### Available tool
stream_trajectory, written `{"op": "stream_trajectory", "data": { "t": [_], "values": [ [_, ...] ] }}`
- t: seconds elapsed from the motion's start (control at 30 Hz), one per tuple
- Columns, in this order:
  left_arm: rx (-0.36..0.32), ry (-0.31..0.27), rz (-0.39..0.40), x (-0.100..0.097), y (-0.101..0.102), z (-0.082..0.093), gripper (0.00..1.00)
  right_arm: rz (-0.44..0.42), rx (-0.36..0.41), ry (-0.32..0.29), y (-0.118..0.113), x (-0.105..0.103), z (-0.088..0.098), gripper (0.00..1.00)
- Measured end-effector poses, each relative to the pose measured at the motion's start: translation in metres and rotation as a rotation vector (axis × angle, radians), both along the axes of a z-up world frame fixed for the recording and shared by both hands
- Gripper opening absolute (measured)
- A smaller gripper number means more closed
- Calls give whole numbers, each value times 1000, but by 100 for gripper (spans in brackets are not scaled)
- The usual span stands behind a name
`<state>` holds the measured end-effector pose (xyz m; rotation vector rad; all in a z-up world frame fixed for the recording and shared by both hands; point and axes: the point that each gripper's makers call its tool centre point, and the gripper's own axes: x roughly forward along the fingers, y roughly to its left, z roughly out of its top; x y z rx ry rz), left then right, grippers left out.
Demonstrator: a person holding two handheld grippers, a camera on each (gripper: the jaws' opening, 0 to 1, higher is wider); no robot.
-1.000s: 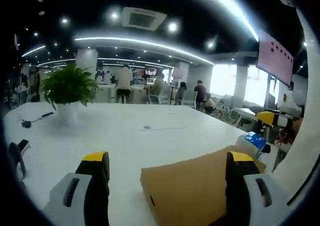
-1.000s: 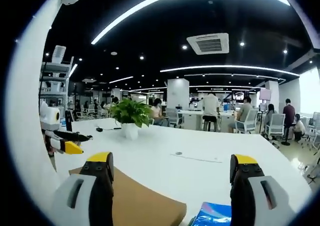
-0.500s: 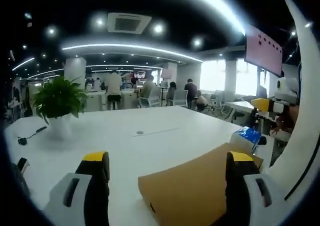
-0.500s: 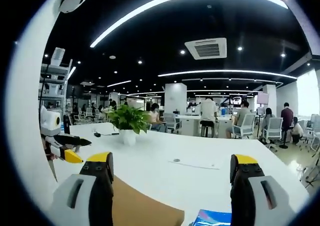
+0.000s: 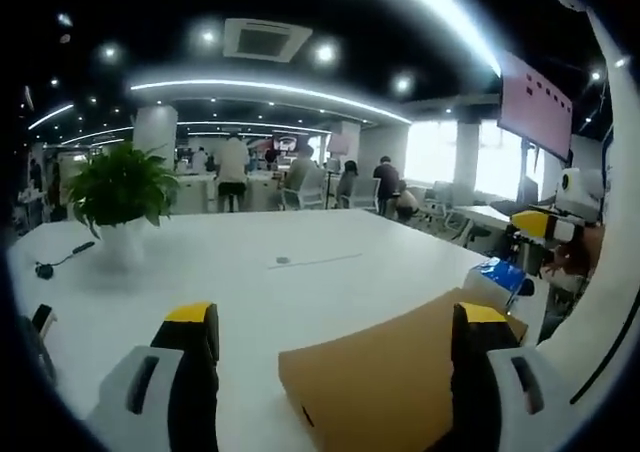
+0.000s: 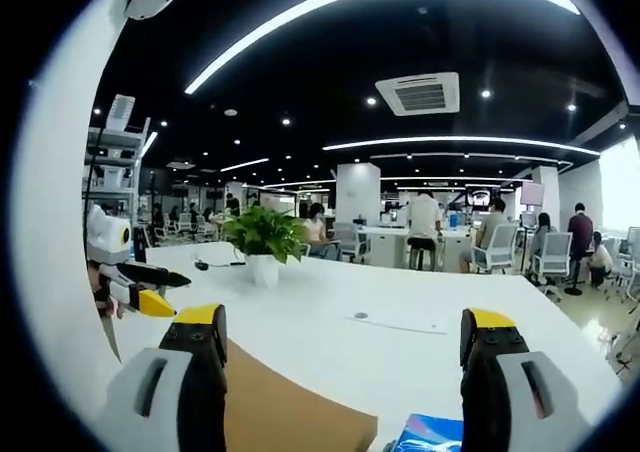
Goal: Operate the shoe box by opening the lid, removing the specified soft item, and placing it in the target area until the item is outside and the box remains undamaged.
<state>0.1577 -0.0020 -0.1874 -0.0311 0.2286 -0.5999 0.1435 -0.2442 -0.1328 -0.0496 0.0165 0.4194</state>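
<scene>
Box: shoe box (image 5: 385,387) lies low between left gripper (image 5: 335,332) jaws — lid down.
Grippers: left, right gripper (image 6: 343,337) both spread wide, empty — left nearer.

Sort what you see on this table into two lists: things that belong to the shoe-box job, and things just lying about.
Belongs to the job:
- cardboard box, lid closed
- left gripper, open
- right gripper, open

Just lying about:
- potted plant
- blue packet beside the box
- black cable
- white table itself
</scene>
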Motion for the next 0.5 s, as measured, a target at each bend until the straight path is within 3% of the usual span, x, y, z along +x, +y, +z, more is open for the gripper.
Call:
{"op": "stream_trajectory", "data": {
  "t": [0.13,0.23,0.3,0.4,0.5],
  "values": [
    [-11,33,-3,-3,0,-4,99,15,-8,-14,3,0,2,100],
    [13,2,-10,-5,0,-3,99,19,2,-8,3,0,1,100],
    [-20,-31,-37,-10,-2,3,99,18,10,-7,2,0,1,100],
    [14,13,-45,-14,0,-7,99,10,12,12,0,1,-2,100],
    [-36,43,-43,-16,1,-9,99,17,-14,13,1,1,-3,100]
  ]
}}
